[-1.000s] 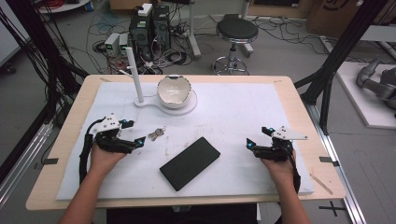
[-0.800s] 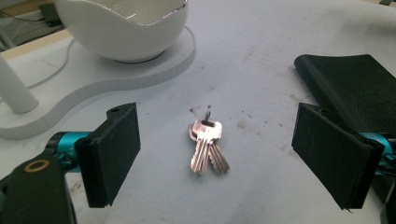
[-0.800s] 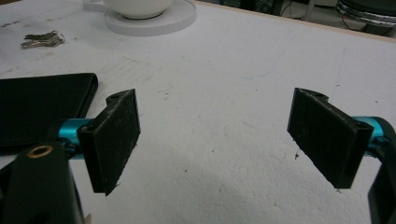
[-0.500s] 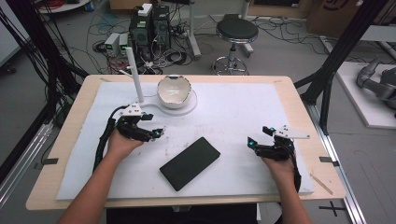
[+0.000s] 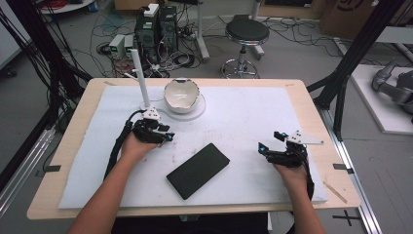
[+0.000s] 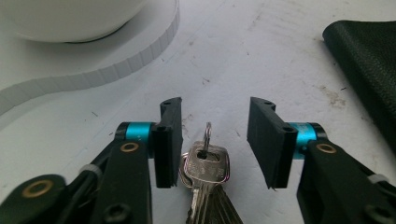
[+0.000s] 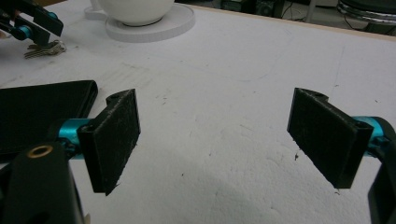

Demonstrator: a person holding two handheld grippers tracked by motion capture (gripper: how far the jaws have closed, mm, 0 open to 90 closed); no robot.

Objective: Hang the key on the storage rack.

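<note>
Left gripper view: left gripper (image 6: 214,140) low over bunch of keys (image 6: 205,179), jaws closing, not yet pinching.

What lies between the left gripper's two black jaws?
In the left gripper view, a bunch of silver metal keys lies on the white table mat between the left gripper's closing jaws; the pads are not yet pressing it.
</note>
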